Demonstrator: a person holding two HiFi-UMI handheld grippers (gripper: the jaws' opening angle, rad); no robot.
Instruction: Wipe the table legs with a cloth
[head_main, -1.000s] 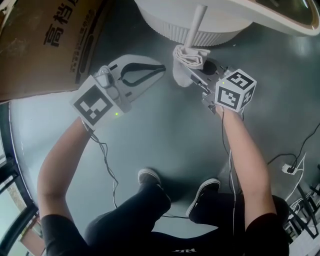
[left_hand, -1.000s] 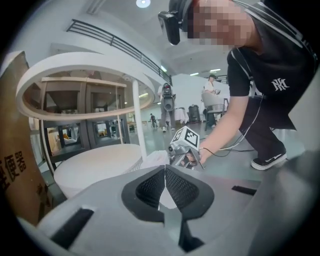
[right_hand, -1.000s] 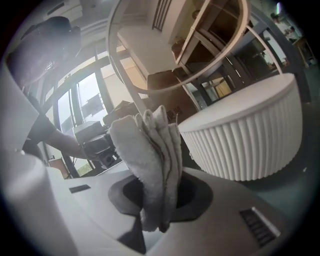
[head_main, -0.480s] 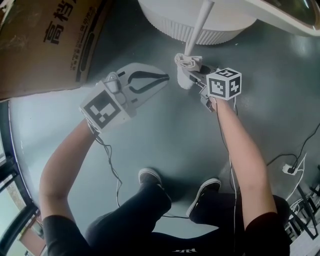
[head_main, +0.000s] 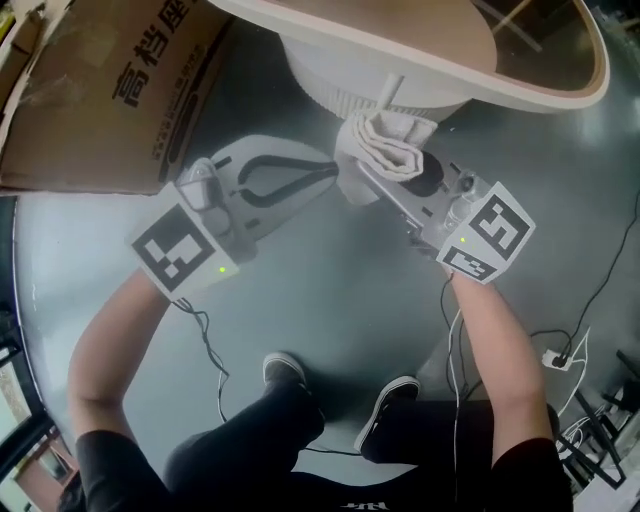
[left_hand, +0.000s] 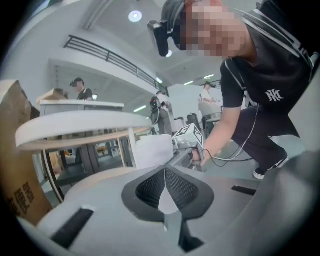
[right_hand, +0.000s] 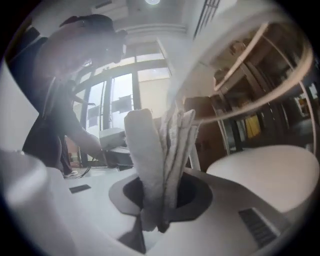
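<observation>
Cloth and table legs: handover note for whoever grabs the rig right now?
Right gripper: jaws shut on the folded white cloth.
Left gripper: jaws shut, empty, held beside the cloth.
The cloth is up at the thin white table leg; contact is not clear.
Done: cloth grasped and at the leg. How much is wiped cannot be told.
Left: rub along this leg, then any other legs.
</observation>
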